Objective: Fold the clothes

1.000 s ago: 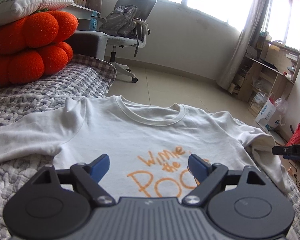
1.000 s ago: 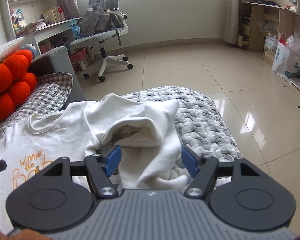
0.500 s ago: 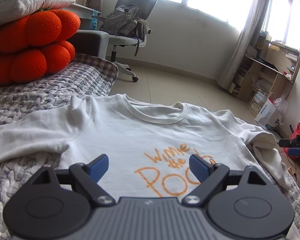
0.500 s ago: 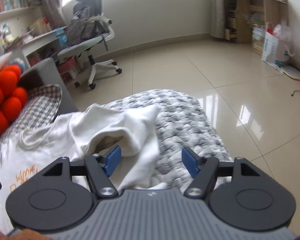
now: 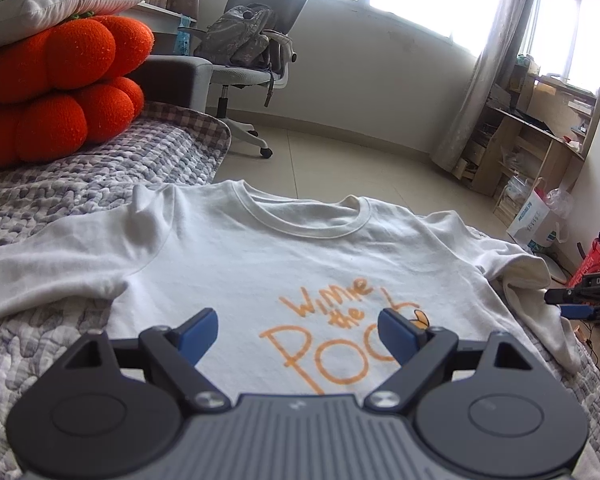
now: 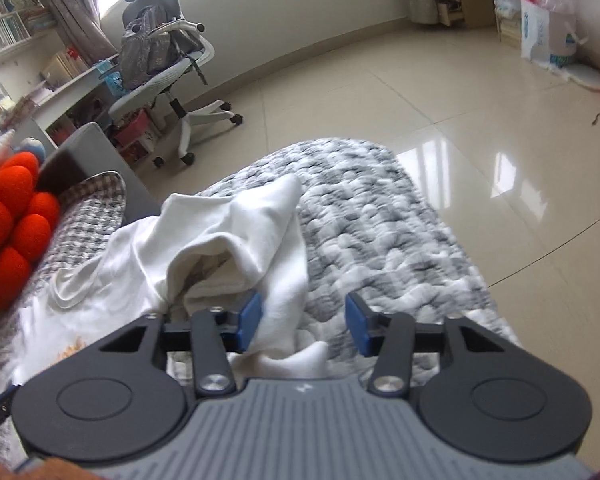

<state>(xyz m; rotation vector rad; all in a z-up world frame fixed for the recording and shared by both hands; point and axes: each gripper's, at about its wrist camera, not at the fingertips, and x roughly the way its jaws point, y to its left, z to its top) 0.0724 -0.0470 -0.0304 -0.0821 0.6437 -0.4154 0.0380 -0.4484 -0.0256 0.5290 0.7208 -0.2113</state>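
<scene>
Where chair stands — floor bare

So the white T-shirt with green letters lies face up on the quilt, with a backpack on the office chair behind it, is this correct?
Not quite: the letters on the white T-shirt are orange, not green, as the left wrist view shows. The rest holds: it lies face up on the quilt, and a backpack sits on the office chair.

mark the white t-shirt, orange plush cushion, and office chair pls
white t-shirt (image 5: 236, 264): left wrist view, chest panel below the collar.
orange plush cushion (image 5: 80, 54): left wrist view, upper lobe.
office chair (image 6: 160, 92): right wrist view, seat edge under the backpack.
</scene>
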